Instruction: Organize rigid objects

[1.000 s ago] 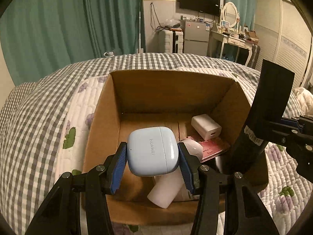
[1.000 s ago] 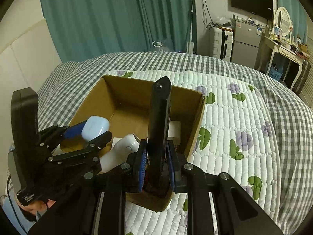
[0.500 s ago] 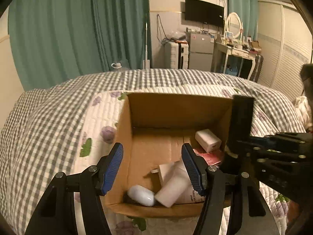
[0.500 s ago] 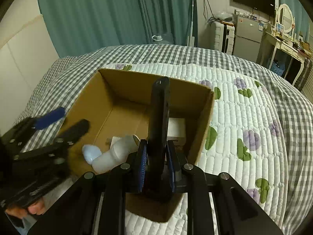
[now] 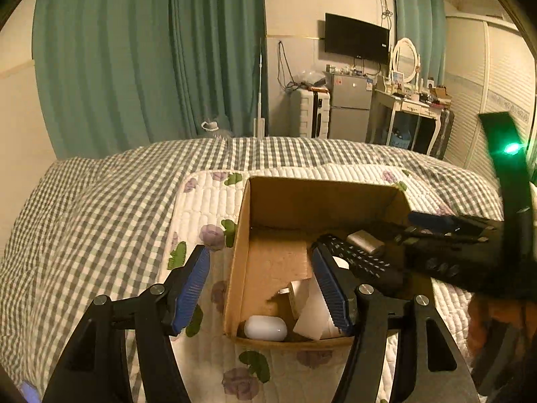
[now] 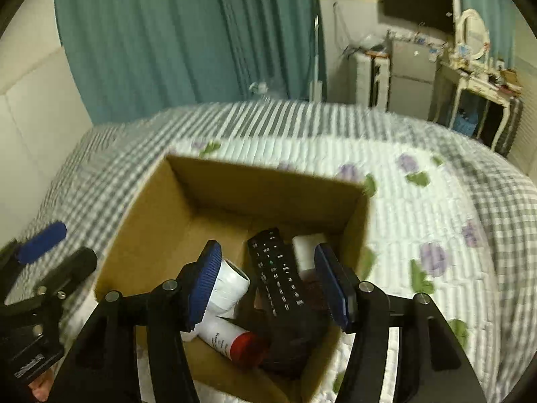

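Observation:
An open cardboard box [image 5: 240, 245] [image 6: 141, 221] sits on the bed. Inside lie a pale blue earbud case [image 5: 265, 328], a white tube with a red cap [image 6: 228, 334], a white roll [image 6: 231, 280], a white charger [image 6: 307, 247] and a black remote [image 6: 278, 277] [image 5: 355, 255]. My left gripper [image 5: 261, 285] is open and empty, above the box's near left corner. My right gripper [image 6: 268, 285] is open and empty, just above the remote, which rests in the box.
The bed has a grey checked cover [image 5: 84, 208] and a white floral quilt [image 6: 419, 221]. Teal curtains [image 5: 151, 60], a fridge [image 5: 349, 107] and a dressing table [image 5: 409, 107] stand behind.
My left gripper opened and dropped the earbud case into the box, then pulled back left. My right gripper opened and let the remote fall into the box.

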`<state>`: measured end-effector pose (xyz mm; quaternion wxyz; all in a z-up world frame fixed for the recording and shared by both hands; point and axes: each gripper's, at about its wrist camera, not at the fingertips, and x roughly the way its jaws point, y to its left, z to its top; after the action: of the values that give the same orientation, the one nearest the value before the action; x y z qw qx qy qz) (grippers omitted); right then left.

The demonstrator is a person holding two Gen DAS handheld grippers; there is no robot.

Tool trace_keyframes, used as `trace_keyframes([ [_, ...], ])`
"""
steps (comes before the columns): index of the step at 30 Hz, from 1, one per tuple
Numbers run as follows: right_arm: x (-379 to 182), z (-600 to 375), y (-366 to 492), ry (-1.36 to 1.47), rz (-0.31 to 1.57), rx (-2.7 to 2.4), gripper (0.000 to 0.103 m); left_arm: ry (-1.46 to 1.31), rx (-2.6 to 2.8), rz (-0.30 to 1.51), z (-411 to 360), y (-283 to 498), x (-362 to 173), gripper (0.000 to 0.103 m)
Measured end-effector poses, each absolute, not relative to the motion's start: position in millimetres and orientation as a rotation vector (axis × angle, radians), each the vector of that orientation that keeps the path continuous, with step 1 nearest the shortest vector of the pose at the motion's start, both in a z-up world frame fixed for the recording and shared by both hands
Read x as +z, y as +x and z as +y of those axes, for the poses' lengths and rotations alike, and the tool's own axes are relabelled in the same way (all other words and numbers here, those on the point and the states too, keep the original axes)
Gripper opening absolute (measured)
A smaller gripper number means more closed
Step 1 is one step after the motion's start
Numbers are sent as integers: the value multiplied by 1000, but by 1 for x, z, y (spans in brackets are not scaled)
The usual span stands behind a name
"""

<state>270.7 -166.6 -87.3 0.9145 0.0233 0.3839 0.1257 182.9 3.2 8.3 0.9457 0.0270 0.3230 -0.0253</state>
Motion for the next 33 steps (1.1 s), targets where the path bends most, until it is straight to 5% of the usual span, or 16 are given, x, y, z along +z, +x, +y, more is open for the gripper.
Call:
trace_keyframes([
  [20,80,-201,65,17,360,177,61,61,-113,319,-19,22,136,74],
  [28,50,-208,22,43,269,127,72,62,-74,291,-20,1,104,77],
  [30,29,-209,26,53,267,126,88,60,-52,289,-20,5,84,102],
  [33,-7,-214,36,74,258,94,94,97,14,269,-23,11,53,103],
])
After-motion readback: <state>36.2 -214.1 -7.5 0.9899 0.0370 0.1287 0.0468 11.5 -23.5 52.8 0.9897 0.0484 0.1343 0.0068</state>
